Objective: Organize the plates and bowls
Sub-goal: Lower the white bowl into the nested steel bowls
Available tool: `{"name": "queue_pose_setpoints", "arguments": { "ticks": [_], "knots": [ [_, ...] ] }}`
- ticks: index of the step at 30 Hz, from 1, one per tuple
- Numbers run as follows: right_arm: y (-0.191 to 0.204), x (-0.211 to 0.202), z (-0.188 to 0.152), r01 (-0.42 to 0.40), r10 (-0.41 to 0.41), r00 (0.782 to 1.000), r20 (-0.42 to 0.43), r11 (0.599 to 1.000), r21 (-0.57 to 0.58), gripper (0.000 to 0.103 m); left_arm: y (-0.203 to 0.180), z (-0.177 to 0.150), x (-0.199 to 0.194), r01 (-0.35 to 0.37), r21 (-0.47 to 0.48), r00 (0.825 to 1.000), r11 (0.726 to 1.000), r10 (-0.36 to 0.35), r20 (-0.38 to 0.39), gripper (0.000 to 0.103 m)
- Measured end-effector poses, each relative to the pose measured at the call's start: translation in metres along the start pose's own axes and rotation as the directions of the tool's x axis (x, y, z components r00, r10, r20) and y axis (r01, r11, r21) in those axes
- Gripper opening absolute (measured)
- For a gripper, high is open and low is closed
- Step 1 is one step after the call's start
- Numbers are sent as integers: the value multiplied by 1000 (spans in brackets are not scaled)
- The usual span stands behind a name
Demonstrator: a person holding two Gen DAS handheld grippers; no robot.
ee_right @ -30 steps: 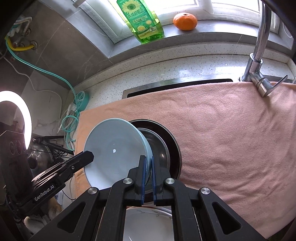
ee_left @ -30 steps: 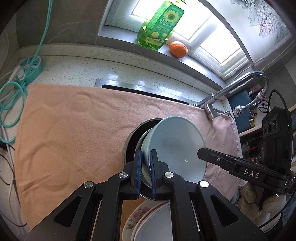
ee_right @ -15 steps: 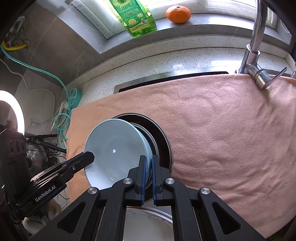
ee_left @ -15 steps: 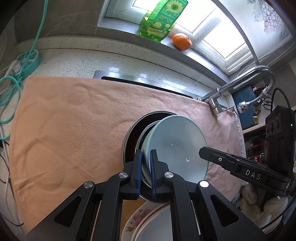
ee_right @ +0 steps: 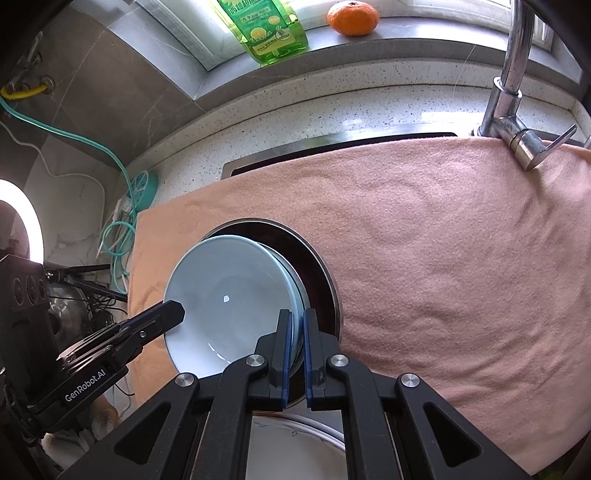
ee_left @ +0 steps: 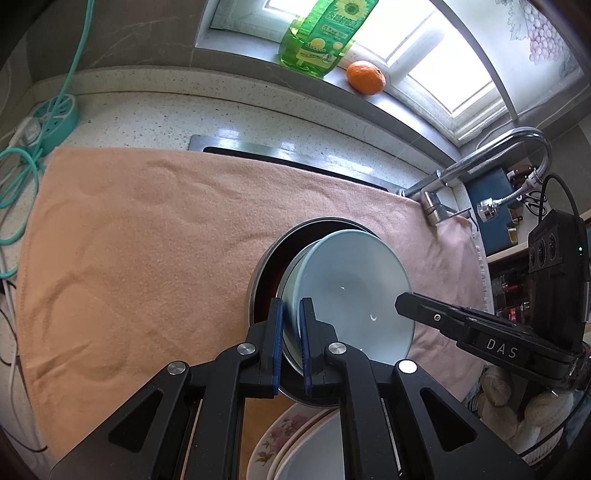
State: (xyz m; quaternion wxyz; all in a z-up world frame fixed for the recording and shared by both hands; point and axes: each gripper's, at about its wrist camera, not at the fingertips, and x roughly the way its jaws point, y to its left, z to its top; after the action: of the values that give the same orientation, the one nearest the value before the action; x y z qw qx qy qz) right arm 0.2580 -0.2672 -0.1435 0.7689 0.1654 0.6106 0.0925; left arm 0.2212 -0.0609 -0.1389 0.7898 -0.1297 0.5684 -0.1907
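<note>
Over the dark metal bowl [ee_left: 269,258] on the peach towel [ee_left: 147,240], both grippers clamp one pale blue bowl [ee_left: 351,288]: left gripper [ee_left: 291,332] and right gripper [ee_right: 297,339] on opposite rims (nesting underway, not seated). Floral plate [ee_left: 273,439] near that bowl still unsorted.

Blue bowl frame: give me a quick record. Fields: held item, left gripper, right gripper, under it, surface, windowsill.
held item: light blue bowl, tilted
left gripper: shut on the bowl's rim
right gripper: shut on the opposite rim
under it: dark metal-rimmed bowl
surface: pink towel over the sink
near edge: floral plate, partly seen
windowsill: green detergent bottle, orange
</note>
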Motion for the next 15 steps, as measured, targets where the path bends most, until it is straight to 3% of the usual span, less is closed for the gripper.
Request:
{"name": "queue_pose_setpoints", "arguments": {
  "ticks": [15],
  "knots": [
    [1,-3,2,-5,6,1000,20,1000,-8,8,4,4,-6,1,-13,1000,1000,-1,21,7]
  ]
}}
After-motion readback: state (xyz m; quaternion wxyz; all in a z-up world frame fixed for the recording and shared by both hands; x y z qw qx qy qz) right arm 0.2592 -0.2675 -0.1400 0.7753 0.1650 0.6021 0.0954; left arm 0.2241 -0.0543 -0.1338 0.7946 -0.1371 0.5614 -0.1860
